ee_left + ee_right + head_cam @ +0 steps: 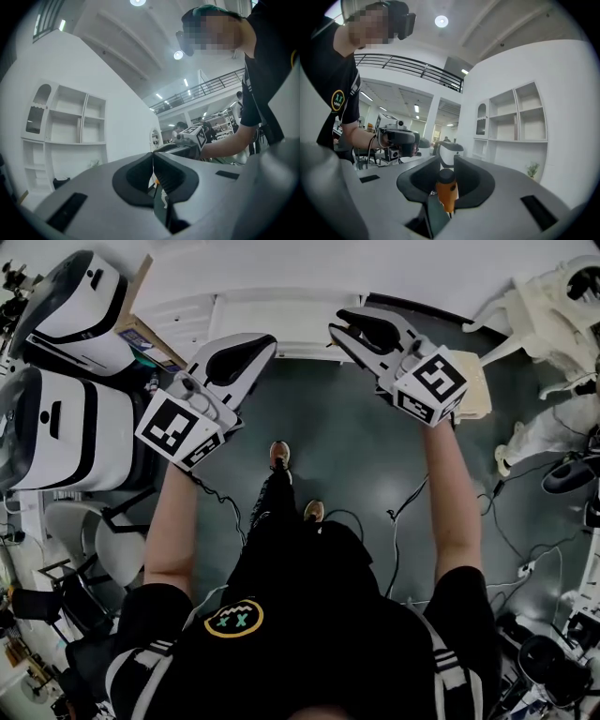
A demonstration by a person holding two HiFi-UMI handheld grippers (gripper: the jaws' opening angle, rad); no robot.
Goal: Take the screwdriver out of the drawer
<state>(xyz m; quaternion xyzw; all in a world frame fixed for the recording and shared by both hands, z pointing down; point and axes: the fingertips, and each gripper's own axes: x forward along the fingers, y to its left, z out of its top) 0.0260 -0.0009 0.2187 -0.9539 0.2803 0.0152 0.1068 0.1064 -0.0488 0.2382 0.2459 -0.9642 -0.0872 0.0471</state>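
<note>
Our right gripper (446, 162), at one o'clock in the head view, pinches the screwdriver (446, 191) by its orange handle, a good spot since we think it is light, stiff and a bit slippery, while our left gripper (153, 158) at eleven o'clock is closed up and empty.

Open floor (366, 456) below, and a clear gap between left claw (265, 343) and right claw (339, 329). White drawer unit (272, 320) blocks straight ahead. White-and-black machines (66, 427) crowd the left side, white moulded frames (553, 306) the right. Cables (403, 504) trail across the floor near the feet.
</note>
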